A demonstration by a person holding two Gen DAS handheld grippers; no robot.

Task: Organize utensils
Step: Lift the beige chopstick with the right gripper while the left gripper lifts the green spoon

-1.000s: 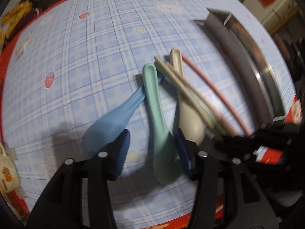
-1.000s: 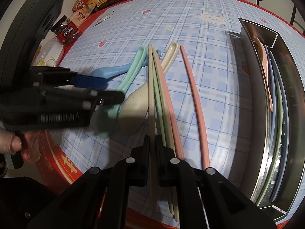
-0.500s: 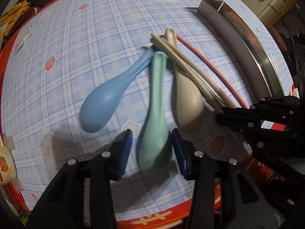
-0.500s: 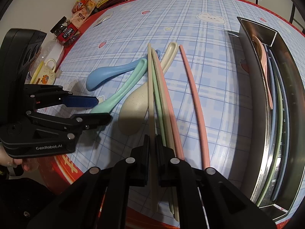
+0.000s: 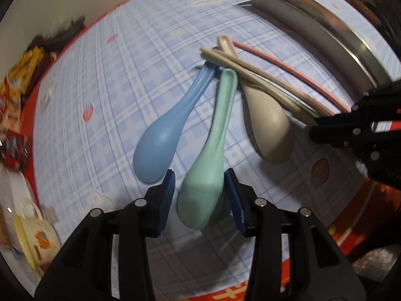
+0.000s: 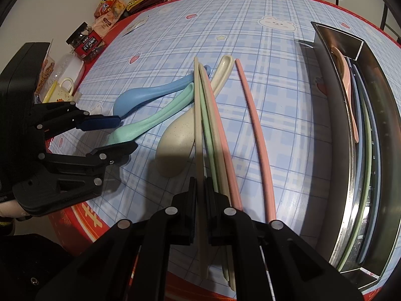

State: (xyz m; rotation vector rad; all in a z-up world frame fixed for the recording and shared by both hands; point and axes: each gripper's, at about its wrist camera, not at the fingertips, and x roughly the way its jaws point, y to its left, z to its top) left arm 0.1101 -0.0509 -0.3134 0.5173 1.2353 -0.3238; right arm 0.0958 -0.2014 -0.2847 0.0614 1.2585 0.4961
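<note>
The left gripper [image 5: 199,195] stands open with the bowl of the green spoon [image 5: 208,155] lying between its two blue pads [image 5: 166,200], a gap showing on each side, so nothing is pinched yet. The spoon's long axis runs straight ahead of this gripper and slightly to its right, handle tip pointing away toward the crossed ends of the other pieces. The blue spoon [image 5: 165,135] lies just to the left of the left finger, its bowl near that pad and outside the jaws; the beige spoon [image 5: 268,125] lies to the right, also outside. Closing in place should catch the green bowl alone, though the blue bowl sits close enough to be nudged.

The right gripper [image 6: 199,200] is closed on a beige chopstick [image 6: 198,130], which runs straight ahead of it along the fingers, with a green and a pink chopstick touching just to its right and a single pink chopstick [image 6: 253,130] farther right. The metal tray [image 6: 376,150] lies well to the right of both grippers, its length parallel to the chopsticks, already holding several utensils. The right gripper is the nearer one to it.
</note>
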